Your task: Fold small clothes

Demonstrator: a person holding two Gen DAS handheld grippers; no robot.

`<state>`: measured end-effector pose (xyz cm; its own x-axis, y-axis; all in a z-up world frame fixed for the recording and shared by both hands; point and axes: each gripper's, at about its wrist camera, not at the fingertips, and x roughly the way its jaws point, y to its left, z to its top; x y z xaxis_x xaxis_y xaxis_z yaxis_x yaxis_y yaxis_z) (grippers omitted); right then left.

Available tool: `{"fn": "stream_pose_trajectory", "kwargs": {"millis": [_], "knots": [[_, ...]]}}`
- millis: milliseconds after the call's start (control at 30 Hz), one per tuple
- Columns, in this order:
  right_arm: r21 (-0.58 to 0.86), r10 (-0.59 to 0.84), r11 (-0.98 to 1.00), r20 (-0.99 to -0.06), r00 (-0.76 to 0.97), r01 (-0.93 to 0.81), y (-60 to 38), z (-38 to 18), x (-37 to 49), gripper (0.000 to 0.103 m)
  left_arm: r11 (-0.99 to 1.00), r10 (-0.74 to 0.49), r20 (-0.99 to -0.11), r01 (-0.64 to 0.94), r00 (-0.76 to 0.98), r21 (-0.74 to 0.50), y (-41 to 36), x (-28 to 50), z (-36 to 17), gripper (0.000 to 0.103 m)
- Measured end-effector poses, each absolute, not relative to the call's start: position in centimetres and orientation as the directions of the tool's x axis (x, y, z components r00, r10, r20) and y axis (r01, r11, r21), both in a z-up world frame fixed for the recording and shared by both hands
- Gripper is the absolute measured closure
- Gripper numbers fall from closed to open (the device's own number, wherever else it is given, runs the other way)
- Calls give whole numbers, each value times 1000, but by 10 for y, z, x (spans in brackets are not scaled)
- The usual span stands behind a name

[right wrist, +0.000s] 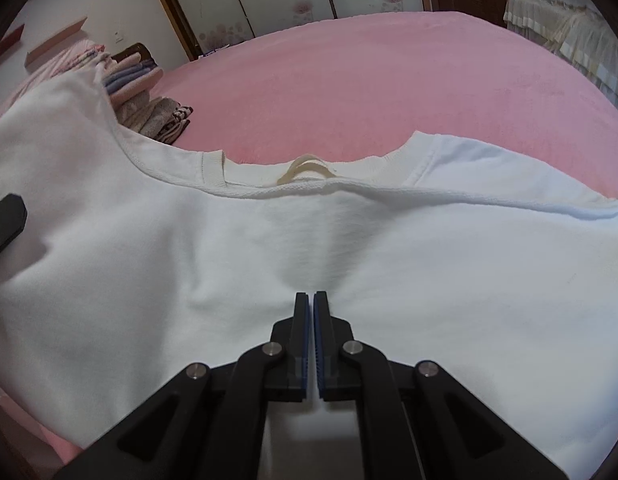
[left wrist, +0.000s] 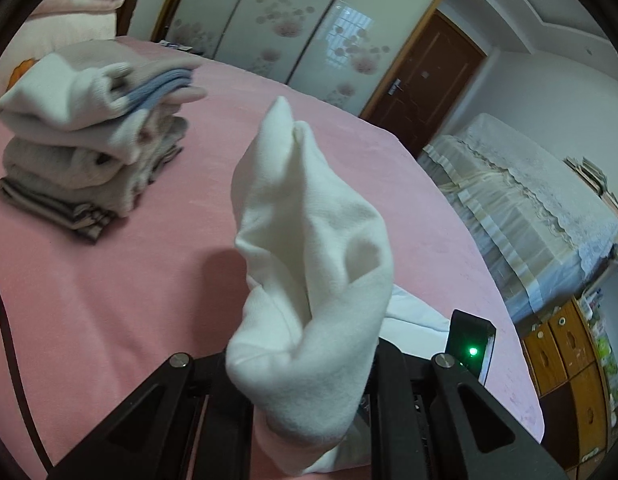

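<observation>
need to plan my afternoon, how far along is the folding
Done: a stack of folded clothes sits on the pink bed. In hand: the left gripper lifts a sleeve of the white shirt, while the right gripper, closed, presses on its middle. Left: the shirt's remaining folds, then stacking.

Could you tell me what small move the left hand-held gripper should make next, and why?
Probably carry the lifted sleeve inward and lay it across the white shirt. The left hand-held gripper holds that bunched cloth above the pink bed, while the right hand-held gripper, jaws together, rests mid-shirt.
</observation>
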<state>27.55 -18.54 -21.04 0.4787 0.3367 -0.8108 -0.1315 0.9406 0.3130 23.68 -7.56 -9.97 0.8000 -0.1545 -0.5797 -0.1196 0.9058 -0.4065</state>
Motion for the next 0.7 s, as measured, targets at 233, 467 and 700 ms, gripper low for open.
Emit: {"fn": "stream_pose_trajectory", "kwargs": {"millis": [233,467,700], "knots": [[401,384,912,-764,519,-84,-230,-190,256,101,928,-195,-610,-56,768,-368,-142,262,-89,91],[365,288,931,-766,574,20,-312,-175,220,101,935,-250,-646,6,721,-354,-229,286,-107,91],[323,207,941,-782,588,98,-384,-177,194,100,953,-277,-716,89,641,-289,-316,296,-141,91]]}}
